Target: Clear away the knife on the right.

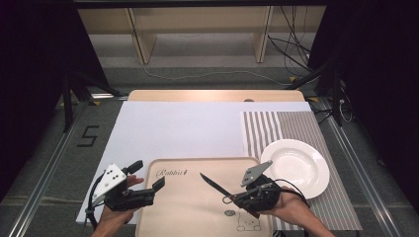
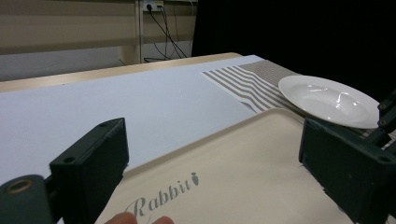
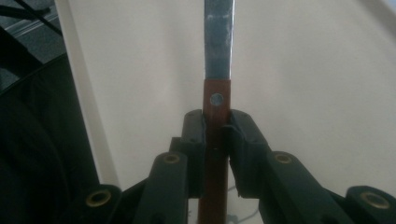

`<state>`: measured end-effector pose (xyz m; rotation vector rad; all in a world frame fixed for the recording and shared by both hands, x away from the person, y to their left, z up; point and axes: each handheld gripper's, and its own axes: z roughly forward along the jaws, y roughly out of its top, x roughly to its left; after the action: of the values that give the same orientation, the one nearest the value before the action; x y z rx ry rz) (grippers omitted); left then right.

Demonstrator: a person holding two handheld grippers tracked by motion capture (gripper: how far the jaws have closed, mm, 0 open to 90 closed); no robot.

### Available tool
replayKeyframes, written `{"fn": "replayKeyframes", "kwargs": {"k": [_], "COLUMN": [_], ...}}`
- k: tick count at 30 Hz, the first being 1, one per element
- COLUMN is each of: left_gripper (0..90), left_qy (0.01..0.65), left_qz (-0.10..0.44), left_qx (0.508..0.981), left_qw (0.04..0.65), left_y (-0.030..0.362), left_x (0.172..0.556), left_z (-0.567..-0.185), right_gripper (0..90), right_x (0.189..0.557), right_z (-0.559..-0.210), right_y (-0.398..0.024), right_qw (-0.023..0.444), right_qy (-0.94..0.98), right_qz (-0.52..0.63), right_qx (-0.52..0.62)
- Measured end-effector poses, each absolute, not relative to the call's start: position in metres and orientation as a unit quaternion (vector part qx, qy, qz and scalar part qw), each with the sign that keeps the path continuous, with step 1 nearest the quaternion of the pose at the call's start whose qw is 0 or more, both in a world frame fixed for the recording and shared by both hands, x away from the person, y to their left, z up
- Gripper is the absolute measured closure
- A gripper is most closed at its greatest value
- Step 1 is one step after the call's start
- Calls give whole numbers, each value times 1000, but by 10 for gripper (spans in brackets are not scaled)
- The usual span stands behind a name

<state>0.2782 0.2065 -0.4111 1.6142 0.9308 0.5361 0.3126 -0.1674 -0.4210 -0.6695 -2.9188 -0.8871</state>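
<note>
High view: right gripper [image 1: 240, 196] pinches brown-handled steel knife [image 1: 213, 183], blade aimed toward the beige tray's [image 1: 197, 217] far-left corner; white plate [image 1: 296, 165] right.
Left gripper view: left gripper [image 2: 210, 163] spread, empty.
Right gripper view: jaws clamp the handle.

A lab recording bay. Black curtains [image 1: 29, 59] flank a table [image 1: 212, 95] framed by metal rails [image 1: 47, 163]. Loose cables [image 1: 291, 54] trail across the floor.
</note>
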Motion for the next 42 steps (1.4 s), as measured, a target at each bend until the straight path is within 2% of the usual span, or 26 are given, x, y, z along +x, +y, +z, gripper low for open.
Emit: {"fn": "replayKeyframes", "kwargs": {"k": [19, 31, 34, 36, 37, 38, 39, 40, 42], "left_gripper": [80, 80, 80, 80, 80, 80, 80, 80, 80], "left_qy": [396, 395, 395, 394, 394, 395, 395, 395, 395], "left_qz": [227, 227, 227, 227, 227, 227, 227, 227, 226], "left_qx": [686, 687, 687, 687, 687, 687, 687, 687, 687], "left_qw": [566, 566, 566, 566, 566, 566, 566, 566, 566], "left_y": [207, 207, 207, 207, 207, 207, 207, 207, 207], "left_x": [279, 279, 279, 279, 279, 279, 279, 279, 279], "left_z": [-411, -411, -411, -411, -411, -411, -411, -411, -411], "right_gripper": [774, 770, 748, 632, 632, 551, 551, 512, 584], "right_x": [309, 308, 308, 309, 309, 310, 310, 310, 310], "right_z": [-440, -448, -449, -449, -449, -445, -445, -441, -437], "right_y": [-157, -155, -155, -155, -155, -156, -156, -157, -156], "right_qw": [43, 44, 58, 60, 60, 58, 58, 45, 37], "right_qy": [-949, -959, -959, -957, -957, -953, -953, -950, -948], "right_qz": [-222, -186, -183, -189, -189, -205, -205, -230, -246], "right_qx": [-221, -210, -211, -213, -213, -216, -216, -207, -199]}}
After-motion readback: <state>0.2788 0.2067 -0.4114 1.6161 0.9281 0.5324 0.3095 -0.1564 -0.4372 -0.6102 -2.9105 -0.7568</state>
